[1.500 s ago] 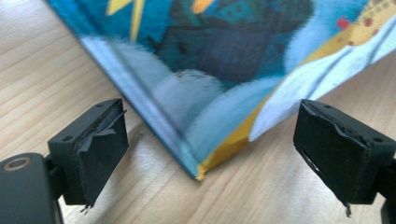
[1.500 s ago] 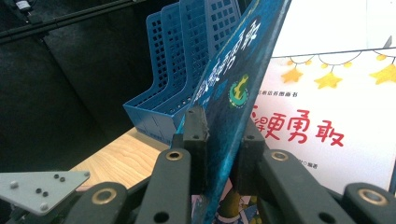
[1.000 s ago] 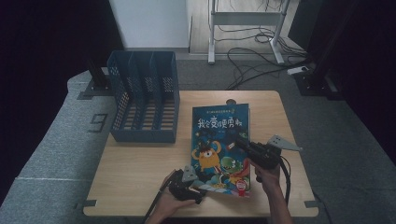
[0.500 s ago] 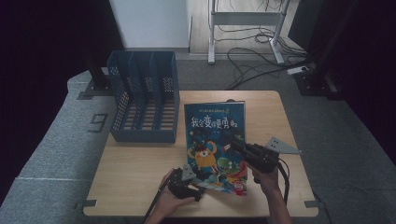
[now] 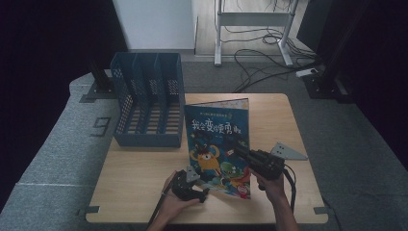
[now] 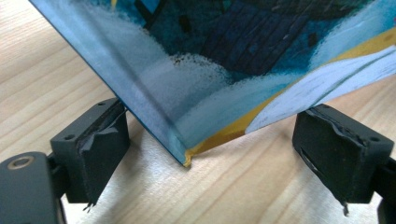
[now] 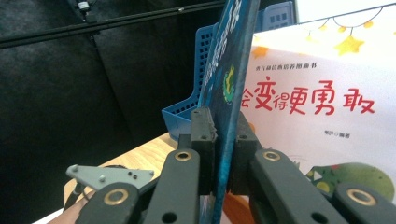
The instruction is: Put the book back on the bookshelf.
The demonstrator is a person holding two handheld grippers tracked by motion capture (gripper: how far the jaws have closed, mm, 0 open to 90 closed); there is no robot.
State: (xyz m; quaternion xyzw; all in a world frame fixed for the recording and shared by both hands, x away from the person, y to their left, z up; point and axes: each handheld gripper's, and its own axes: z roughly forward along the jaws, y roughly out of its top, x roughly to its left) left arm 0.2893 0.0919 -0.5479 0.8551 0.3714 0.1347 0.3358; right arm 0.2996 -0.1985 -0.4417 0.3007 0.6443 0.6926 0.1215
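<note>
There, one book (image 5: 219, 142) stood tilted on the desk (image 5: 134, 187), its edge clamped between the jaws of the right gripper (image 5: 239, 152), which had just been closing; its lower corner sat between the left gripper's (image 5: 199, 194) released jaws, beside one blue rack (image 5: 146, 98)

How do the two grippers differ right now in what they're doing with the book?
The right gripper is shut on the book, pads clamped on its edge; the left gripper is open, its jaws standing wide on either side of the book's bottom corner without touching it. The right one grips higher up the right edge; the left sits low at the table. Both are black, hand-held, and at the book.
</note>
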